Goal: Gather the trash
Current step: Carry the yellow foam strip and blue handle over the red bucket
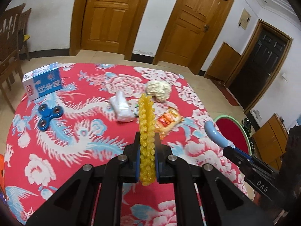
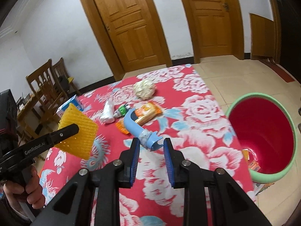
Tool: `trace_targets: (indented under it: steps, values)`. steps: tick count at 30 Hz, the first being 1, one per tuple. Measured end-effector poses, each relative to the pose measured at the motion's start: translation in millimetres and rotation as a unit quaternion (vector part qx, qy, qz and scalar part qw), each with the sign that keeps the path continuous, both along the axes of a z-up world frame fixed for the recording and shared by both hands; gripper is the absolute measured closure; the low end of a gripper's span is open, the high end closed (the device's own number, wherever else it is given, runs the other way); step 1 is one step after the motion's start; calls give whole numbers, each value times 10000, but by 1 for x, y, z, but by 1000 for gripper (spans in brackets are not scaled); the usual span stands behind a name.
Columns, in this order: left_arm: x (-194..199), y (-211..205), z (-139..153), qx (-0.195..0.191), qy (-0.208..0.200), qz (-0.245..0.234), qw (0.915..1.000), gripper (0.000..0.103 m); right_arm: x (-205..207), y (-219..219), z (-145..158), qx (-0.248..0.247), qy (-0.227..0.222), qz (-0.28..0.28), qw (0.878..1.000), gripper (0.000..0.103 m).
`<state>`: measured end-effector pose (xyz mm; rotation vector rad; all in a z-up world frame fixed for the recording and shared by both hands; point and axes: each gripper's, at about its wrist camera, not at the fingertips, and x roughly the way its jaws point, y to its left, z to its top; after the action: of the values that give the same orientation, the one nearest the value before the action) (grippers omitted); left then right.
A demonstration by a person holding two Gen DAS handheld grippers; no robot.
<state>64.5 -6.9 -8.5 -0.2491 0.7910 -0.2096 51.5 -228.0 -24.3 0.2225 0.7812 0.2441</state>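
My left gripper (image 1: 147,141) is shut on a yellow foam net sleeve (image 1: 146,131), held above the table; it also shows in the right wrist view (image 2: 78,131). My right gripper (image 2: 151,143) holds the end of a light blue curved plastic handle (image 2: 135,124), seen in the left wrist view too (image 1: 216,133). On the red floral tablecloth (image 2: 197,113) lie an orange snack wrapper (image 2: 148,113), a crumpled paper ball (image 2: 144,89), a white crumpled bag (image 2: 108,112) and a small green-and-white item (image 2: 122,111). A red bin with a green rim (image 2: 263,133) stands on the floor at the right.
A blue-and-white carton (image 1: 44,83) and a blue fidget spinner (image 1: 49,114) sit at the table's left. Wooden chairs (image 2: 47,86) stand beyond the left edge. Wooden doors (image 2: 131,28) line the far wall. Some wrappers lie inside the bin and on the floor (image 2: 263,186).
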Motion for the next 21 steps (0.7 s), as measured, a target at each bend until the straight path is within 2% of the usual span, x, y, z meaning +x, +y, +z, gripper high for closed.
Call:
trace_targets:
  steps: [11,21]
  values:
    - [15,-55,8,67,-52,-570,9983,93,-4,-55,6,64,-118,-672,9977,75]
    - [27,-114,10,179,-74,-1145,9932,93,-11,-110,-3,160,-59,-1312,9912,75]
